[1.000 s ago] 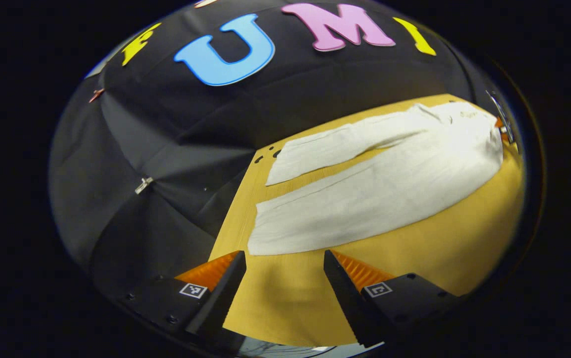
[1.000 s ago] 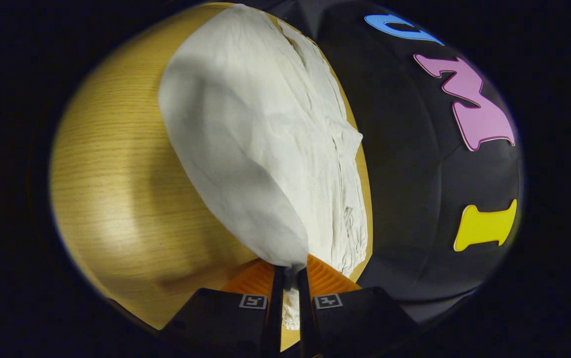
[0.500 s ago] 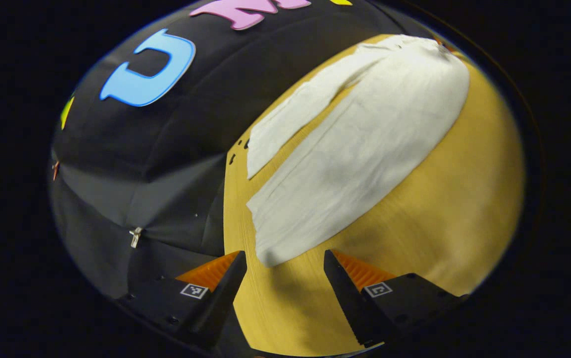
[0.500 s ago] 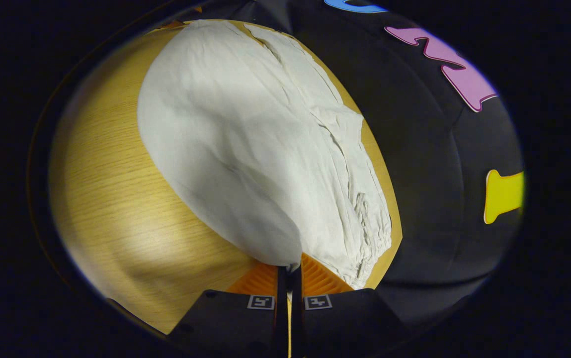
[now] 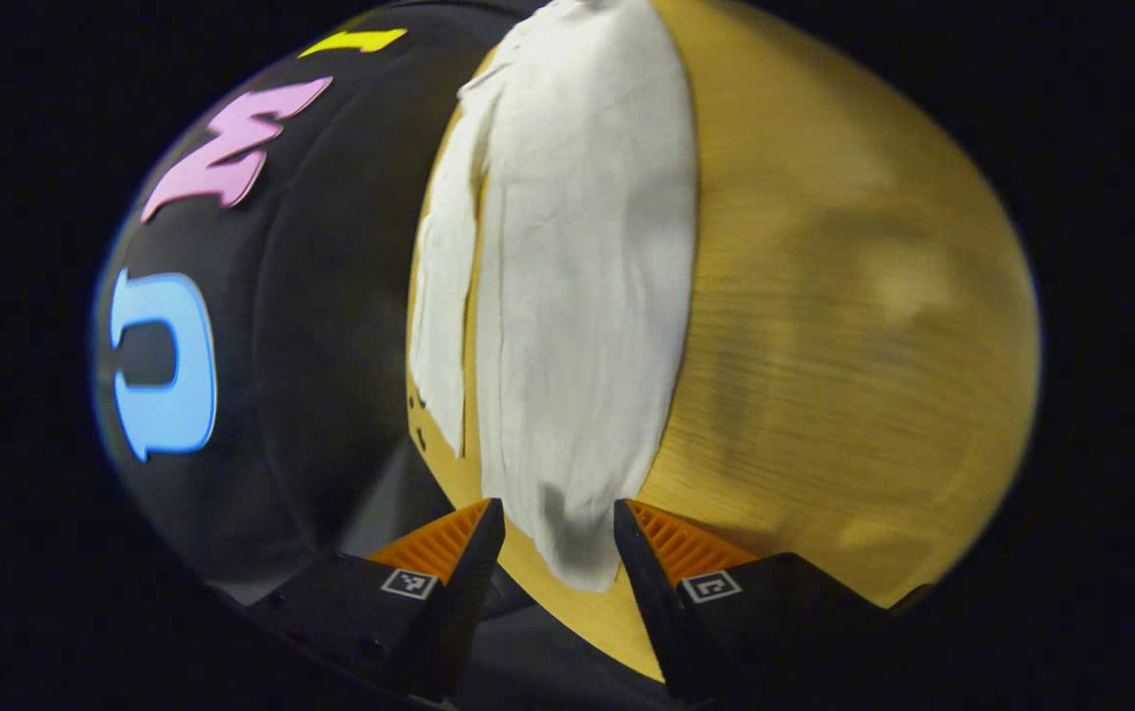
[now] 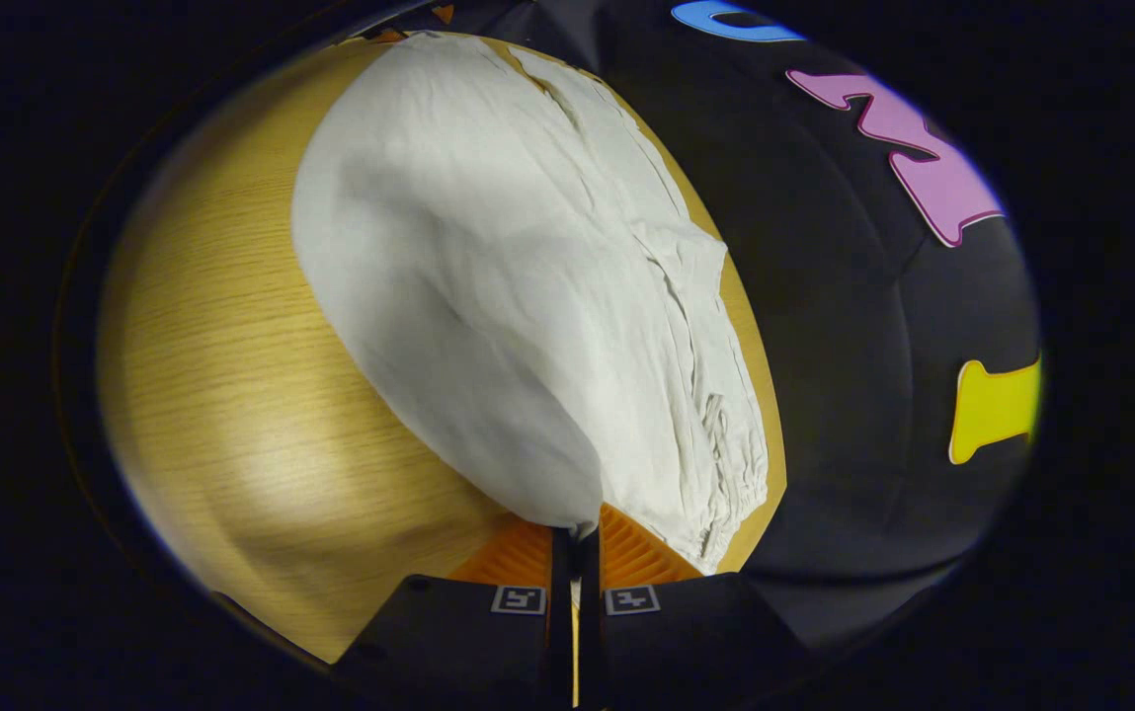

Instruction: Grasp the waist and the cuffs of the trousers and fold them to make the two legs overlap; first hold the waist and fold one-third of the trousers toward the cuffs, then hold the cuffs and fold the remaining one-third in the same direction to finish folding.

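While the table [image 5: 824, 326] fills the ground as a broad sheet of light wood grain, the trousers [image 5: 577, 296] lie spread flat on it, pale cloth running lengthwise along the edge next to the booth wall [image 5: 320, 326]. Seen from the left gripper view, the two legs stretch away side by side with a thin strip of table showing between them; the nearer leg [image 5: 582, 326] is wide, the farther leg [image 5: 444, 296] narrow and close to the table's edge. From the right gripper view the trousers [image 6: 488, 276] widen toward the camera, creased and gathered along the side by the wall, and the waist [image 6: 725, 464] puckers near the table [image 6: 231, 395] edge.

At the cuff [image 5: 572, 548] of the nearer leg, the left gripper [image 5: 557, 553] has its fingers spread, one on each side of the cloth's end, with a gap on both sides, so nothing is pinched. At the waist end, the right gripper [image 6: 575, 553] is clenched, its fingers nearly together with a corner [image 6: 577, 518] of the waist cloth nipped between them; that corner rises off the table into a rounded fold.
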